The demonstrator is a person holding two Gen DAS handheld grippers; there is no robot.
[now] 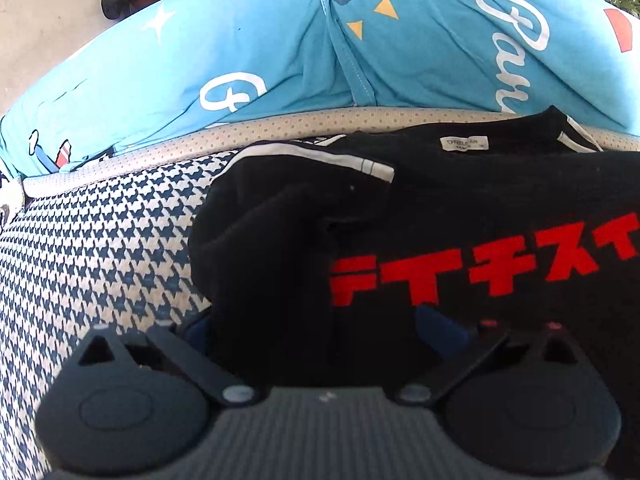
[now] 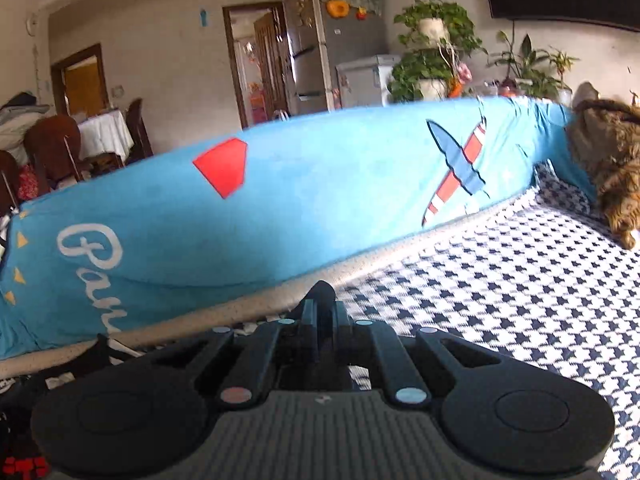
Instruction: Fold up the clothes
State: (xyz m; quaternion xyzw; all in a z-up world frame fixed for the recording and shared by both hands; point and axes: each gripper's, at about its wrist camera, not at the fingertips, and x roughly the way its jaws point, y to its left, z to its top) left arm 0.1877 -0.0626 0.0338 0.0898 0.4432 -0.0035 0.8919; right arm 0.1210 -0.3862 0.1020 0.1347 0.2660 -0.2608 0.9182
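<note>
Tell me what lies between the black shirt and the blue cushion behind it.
In the left wrist view, a pale dotted piping band runs between the black shirt and the blue cushion; the shirt's collar overlaps it.

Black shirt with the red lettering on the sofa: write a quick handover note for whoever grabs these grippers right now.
Left gripper: open, fingers either side of the black shirt's near edge, not clamped.
Right gripper: shut, empty, over the houndstooth cover to the shirt's right.
Shirt lies on the houndstooth cover by the blue cushion, front up, neck label visible, white-striped sleeve bunched across the body.
Done: shirt laid out, possibly one sleeve folded in; hard to tell.
Left: close the left gripper on the edge, fold the shirt and smooth it.
</note>
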